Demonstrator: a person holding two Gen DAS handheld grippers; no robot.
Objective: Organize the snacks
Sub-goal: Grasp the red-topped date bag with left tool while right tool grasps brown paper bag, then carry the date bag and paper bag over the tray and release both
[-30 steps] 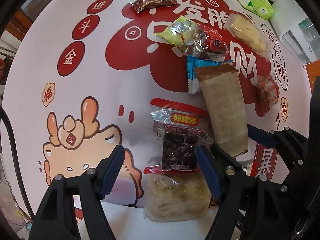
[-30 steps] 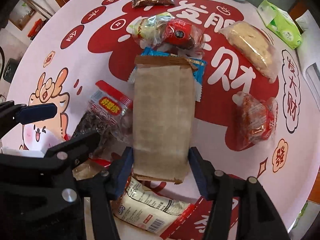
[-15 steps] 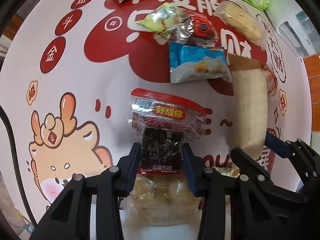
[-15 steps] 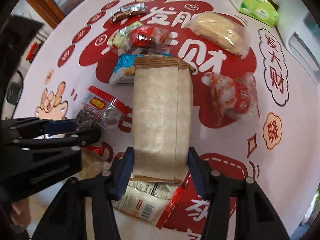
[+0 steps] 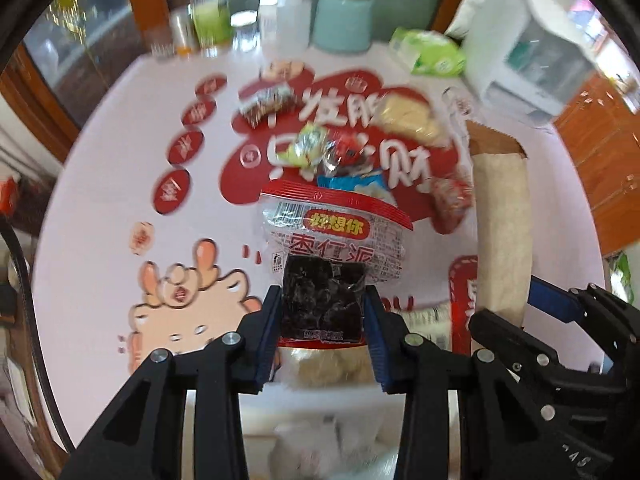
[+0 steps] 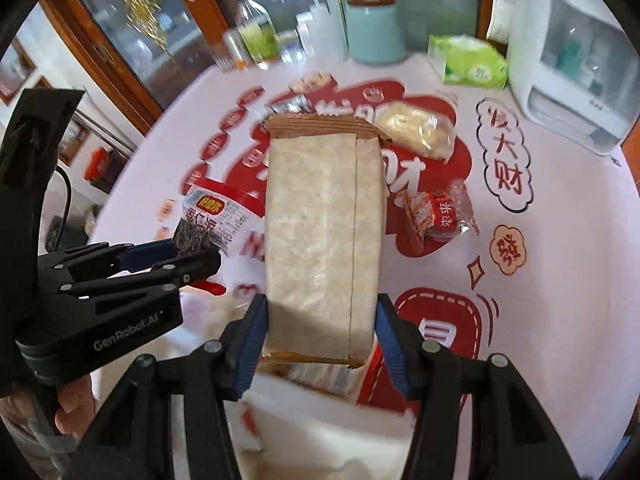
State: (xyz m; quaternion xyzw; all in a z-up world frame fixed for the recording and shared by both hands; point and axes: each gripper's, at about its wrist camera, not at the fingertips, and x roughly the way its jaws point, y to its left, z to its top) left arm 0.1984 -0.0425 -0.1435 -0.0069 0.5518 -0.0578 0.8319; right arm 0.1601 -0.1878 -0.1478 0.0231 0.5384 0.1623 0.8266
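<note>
My left gripper [image 5: 322,332] is shut on a clear red-topped date snack bag [image 5: 336,248] and holds it lifted above the table. My right gripper [image 6: 320,332] is shut on a long beige paper snack pack [image 6: 322,232], also lifted; the pack shows in the left wrist view [image 5: 502,224] too. The date bag and left gripper [image 6: 192,252] show at the left of the right wrist view. More snacks lie on the table: a red packet [image 6: 436,216], a pale bun in clear wrap [image 6: 416,132], a green and red pair [image 5: 324,148], a blue packet [image 5: 360,182], a brown bar [image 5: 266,102].
The round table [image 6: 560,240] has a red and white printed cover. At its far edge stand a teal canister [image 6: 376,28], a green tissue pack [image 6: 468,62], a white appliance [image 6: 580,68] and bottles [image 5: 208,20]. Pale snack bags [image 5: 332,368] lie under the grippers.
Both grippers have lifted and tilted up with their snacks, so the far table edge and room came into view. A second ago the left gripper was open; it closed on the date bag.
</note>
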